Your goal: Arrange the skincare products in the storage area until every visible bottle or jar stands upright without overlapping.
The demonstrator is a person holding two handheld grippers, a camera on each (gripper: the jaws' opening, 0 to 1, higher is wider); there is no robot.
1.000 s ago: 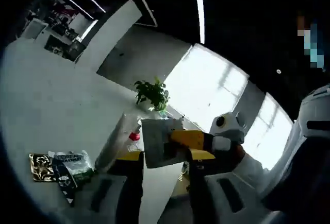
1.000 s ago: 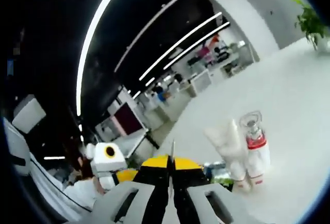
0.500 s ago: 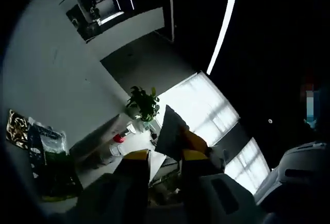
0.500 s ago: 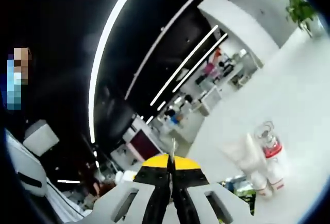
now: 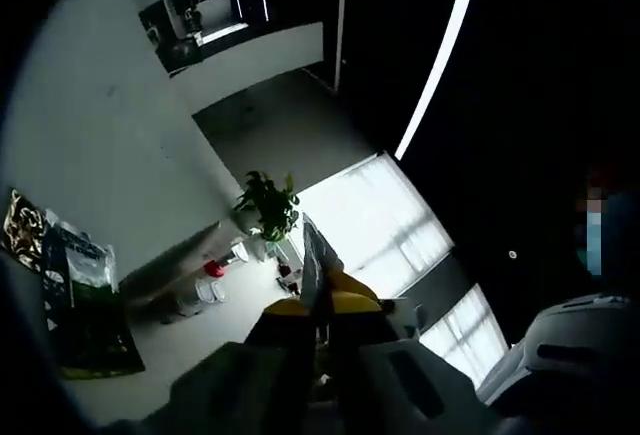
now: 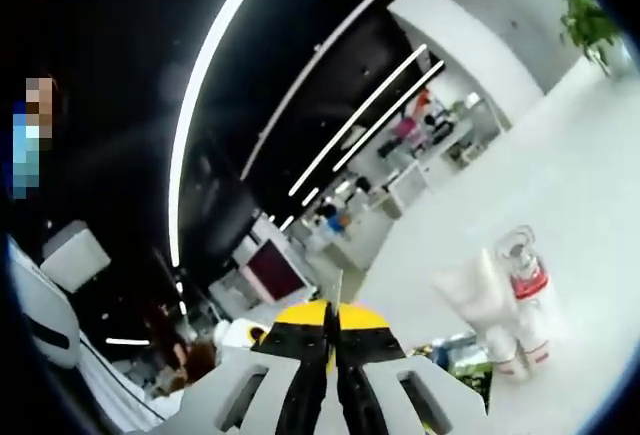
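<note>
Bottles [image 6: 522, 300] small & blurry; left gripper [image 5: 320, 307] pinches thin sachet [image 5: 313, 255], right gripper [image 6: 334, 317] closed.

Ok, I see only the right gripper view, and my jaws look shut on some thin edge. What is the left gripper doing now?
Observer: The left gripper is shut on a thin flat packet, seen edge-on.
Operator: And is anything lying flat that I may miss?
Observer: Yes, a gold-patterned packet lies flat on the table, at the end of a row of darker packets.
</note>
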